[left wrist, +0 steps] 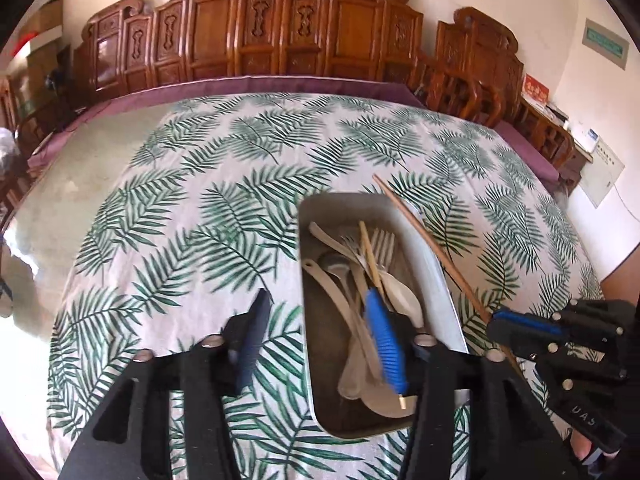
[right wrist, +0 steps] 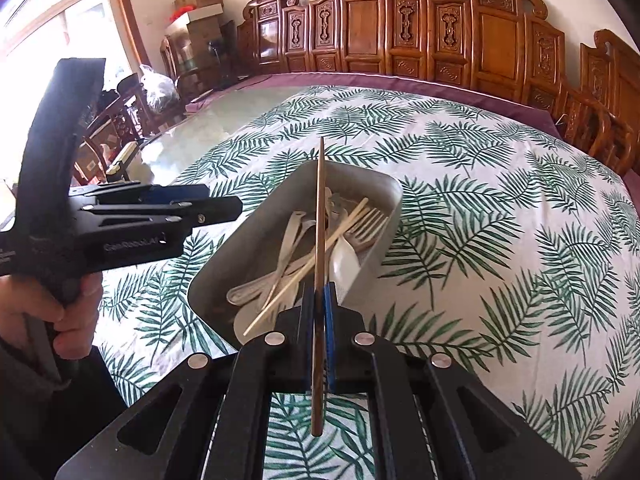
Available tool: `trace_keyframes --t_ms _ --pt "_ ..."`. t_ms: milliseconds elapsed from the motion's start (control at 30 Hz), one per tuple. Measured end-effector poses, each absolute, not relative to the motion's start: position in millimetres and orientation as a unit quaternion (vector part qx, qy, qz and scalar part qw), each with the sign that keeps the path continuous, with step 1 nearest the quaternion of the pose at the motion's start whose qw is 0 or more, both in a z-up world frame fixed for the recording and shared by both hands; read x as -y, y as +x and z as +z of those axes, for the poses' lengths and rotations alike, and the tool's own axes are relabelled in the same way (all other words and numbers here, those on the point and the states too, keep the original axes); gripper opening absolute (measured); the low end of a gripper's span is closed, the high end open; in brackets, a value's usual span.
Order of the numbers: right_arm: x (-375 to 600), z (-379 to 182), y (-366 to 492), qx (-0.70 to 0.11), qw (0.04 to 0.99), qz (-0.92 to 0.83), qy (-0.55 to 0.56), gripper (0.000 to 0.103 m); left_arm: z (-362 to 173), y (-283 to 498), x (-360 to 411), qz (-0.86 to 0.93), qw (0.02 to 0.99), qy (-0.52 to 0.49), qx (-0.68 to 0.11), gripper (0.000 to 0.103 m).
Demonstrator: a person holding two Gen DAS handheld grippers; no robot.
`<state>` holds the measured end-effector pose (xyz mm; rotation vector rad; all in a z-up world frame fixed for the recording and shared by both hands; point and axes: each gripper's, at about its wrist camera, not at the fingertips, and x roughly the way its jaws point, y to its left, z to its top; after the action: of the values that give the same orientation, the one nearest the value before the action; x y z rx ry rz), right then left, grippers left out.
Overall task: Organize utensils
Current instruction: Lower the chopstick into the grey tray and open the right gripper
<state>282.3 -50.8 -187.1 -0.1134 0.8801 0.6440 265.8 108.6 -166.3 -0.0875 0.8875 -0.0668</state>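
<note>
The right gripper [right wrist: 319, 300] is clamped on a dark chopstick [right wrist: 319, 216] above the metal tray [right wrist: 224, 264] at frame centre — depositing is the step in hand. The left gripper [left wrist: 320, 312], jaws apart and empty, hovers over the tray's utensils [left wrist: 360, 280]; next, lower and release inside.

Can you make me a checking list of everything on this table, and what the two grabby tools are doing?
Surface: table under a leaf-print cloth; a bare glossy part on the far left.
Job's things: metal tray holding pale forks, spoons and a light chopstick; one dark chopstick is outside it, held over the tray.
Clutter: nothing seen on the cloth.
Grippers: left tool open, nothing between its fingers, above the tray's near left edge; right tool shut on the dark chopstick.
Cables: nothing seen.
Surroundings: carved wooden chairs, stacked boxes, bright window.
</note>
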Motion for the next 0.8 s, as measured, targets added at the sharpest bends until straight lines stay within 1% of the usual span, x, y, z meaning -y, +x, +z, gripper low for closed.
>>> trace_keyframes --t_ms 67,100,133,167,200,267,333,467,500,533,800 --pt "47.0 -188.0 283.5 -0.419 0.853 0.308 -0.053 0.006 -164.5 266.0 -115.3 -0.026 0.902 -0.049 -0.427 0.051" --pt "45.1 -188.7 284.6 -0.420 0.852 0.309 -0.051 0.006 -163.7 266.1 -119.1 -0.022 0.903 -0.051 -0.427 0.055" --pt "43.7 -189.4 286.0 -0.421 0.851 0.310 -0.049 0.006 -162.7 265.7 -122.4 -0.018 0.904 -0.054 -0.425 0.070" --pt "42.3 -190.3 287.7 -0.422 0.851 0.310 -0.046 0.006 -160.8 264.9 -125.5 -0.013 0.906 -0.055 -0.419 0.076" --pt "40.5 -191.7 290.3 -0.425 0.850 0.310 -0.041 0.006 -159.2 264.1 -128.4 -0.008 0.909 -0.055 -0.413 0.079" --pt "35.8 -195.4 295.8 -0.430 0.847 0.310 -0.033 0.006 -157.1 264.0 -133.6 -0.002 0.910 -0.057 -0.410 0.081" --pt "31.3 -198.4 300.3 -0.433 0.846 0.310 -0.029 0.006 -156.2 263.6 -137.8 0.005 0.911 -0.060 -0.407 0.087" --pt "23.2 -207.9 306.8 -0.444 0.841 0.308 -0.021 0.006 -155.9 264.1 -148.0 0.019 0.912 -0.069 -0.405 0.090" --pt "21.7 -211.9 307.5 -0.449 0.839 0.306 -0.019 0.006 -155.9 263.8 -150.0 0.021 0.911 -0.072 -0.404 0.093" --pt "20.6 -214.0 307.2 -0.452 0.838 0.306 -0.019 0.006 -155.8 263.5 -151.8 0.022 0.912 -0.076 -0.403 0.094" --pt "13.4 -230.4 309.7 -0.467 0.832 0.298 -0.010 0.006 -154.6 262.2 -156.2 0.029 0.913 -0.078 -0.400 0.094"
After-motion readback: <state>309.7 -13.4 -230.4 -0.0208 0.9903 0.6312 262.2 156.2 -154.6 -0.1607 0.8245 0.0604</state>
